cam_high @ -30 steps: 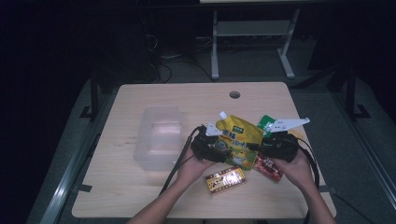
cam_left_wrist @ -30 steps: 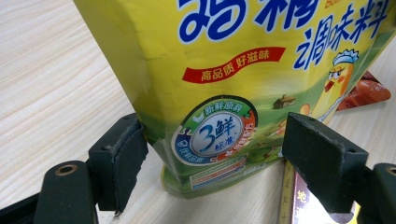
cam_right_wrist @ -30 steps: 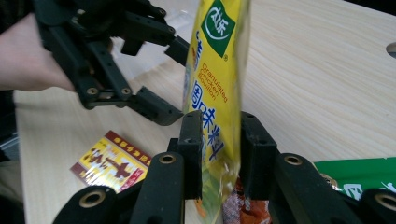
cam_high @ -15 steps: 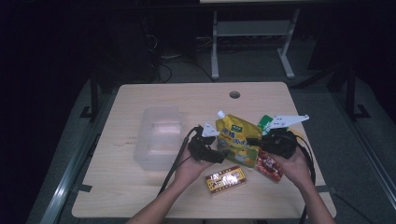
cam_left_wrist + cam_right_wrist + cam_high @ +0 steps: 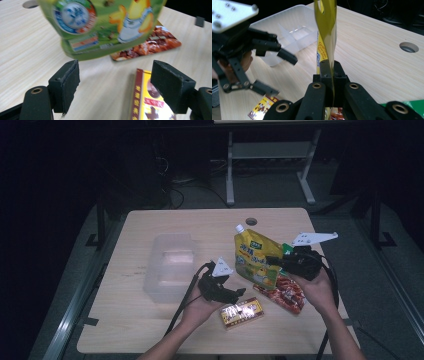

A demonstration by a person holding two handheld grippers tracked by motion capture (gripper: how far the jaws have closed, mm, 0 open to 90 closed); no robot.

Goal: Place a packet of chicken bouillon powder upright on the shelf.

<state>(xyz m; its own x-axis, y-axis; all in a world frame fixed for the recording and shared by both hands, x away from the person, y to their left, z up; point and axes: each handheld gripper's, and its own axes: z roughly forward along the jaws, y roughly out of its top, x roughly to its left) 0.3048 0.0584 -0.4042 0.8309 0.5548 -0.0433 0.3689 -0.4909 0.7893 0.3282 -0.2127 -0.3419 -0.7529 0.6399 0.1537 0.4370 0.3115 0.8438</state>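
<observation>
My right gripper (image 5: 274,261) is shut on the right edge of a yellow-green spouted pouch (image 5: 252,260) and holds it tilted up off the table. In the right gripper view the jaws (image 5: 330,72) pinch the pouch's thin edge (image 5: 327,30), which stands upright. My left gripper (image 5: 237,295) stands open, left of and below the pouch, with nothing between its jaws. In the left gripper view its open jaws (image 5: 115,75) face the hanging pouch (image 5: 100,27). A red snack packet (image 5: 150,46) lies under it, and a yellow-and-red box (image 5: 147,100) lies near the right jaw.
A clear plastic container (image 5: 170,267) stands on the left half of the wooden table (image 5: 200,225). The red packet (image 5: 285,292) and the box (image 5: 242,312) lie near the front edge. A green packet (image 5: 286,247) peeks out behind my right gripper. A round hole (image 5: 251,221) is at the back.
My right gripper has risen and tilted the pouch up off the table. My left gripper has drawn back a little toward the near edge, still open.
</observation>
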